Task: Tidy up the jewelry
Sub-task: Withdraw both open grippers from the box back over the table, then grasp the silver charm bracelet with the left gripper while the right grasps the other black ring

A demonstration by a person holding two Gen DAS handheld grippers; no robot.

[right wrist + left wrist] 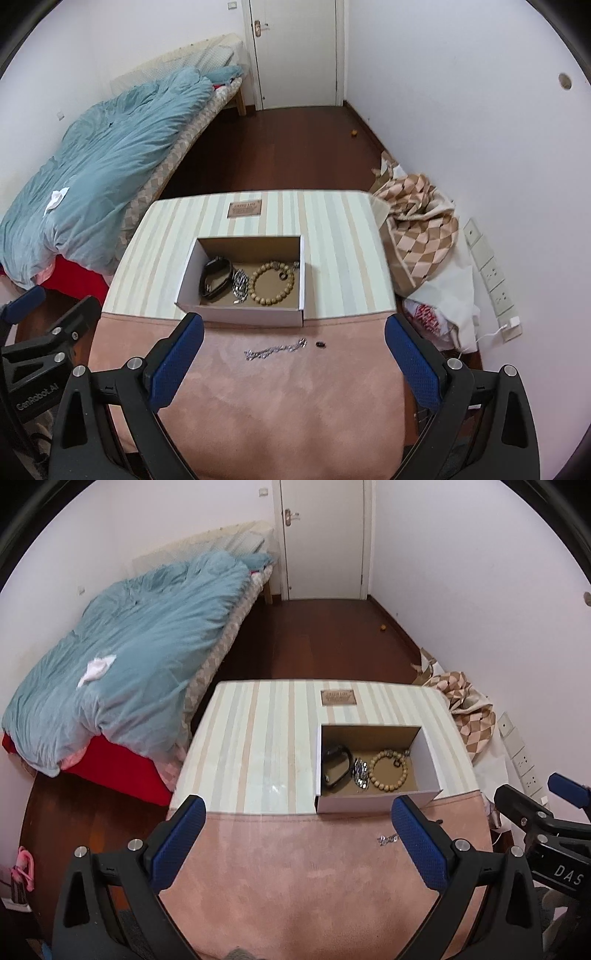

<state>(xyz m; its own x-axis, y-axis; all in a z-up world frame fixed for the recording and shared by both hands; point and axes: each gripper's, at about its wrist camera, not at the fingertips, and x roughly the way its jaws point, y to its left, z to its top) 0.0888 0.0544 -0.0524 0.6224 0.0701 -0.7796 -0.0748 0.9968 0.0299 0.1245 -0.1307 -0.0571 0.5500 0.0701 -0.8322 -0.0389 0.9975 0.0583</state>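
On pink mat (pixel 280 398): silver chain (pixel 275 349), small dark bit (pixel 320 345), maybe ring; both grippers' fingers apart, empty.

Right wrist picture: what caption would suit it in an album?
Open right gripper above a silver chain on the pink mat, near a box holding bracelets.

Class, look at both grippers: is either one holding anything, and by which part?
Nothing is held. The left gripper and right gripper are both open, and the silver chain lies untouched.
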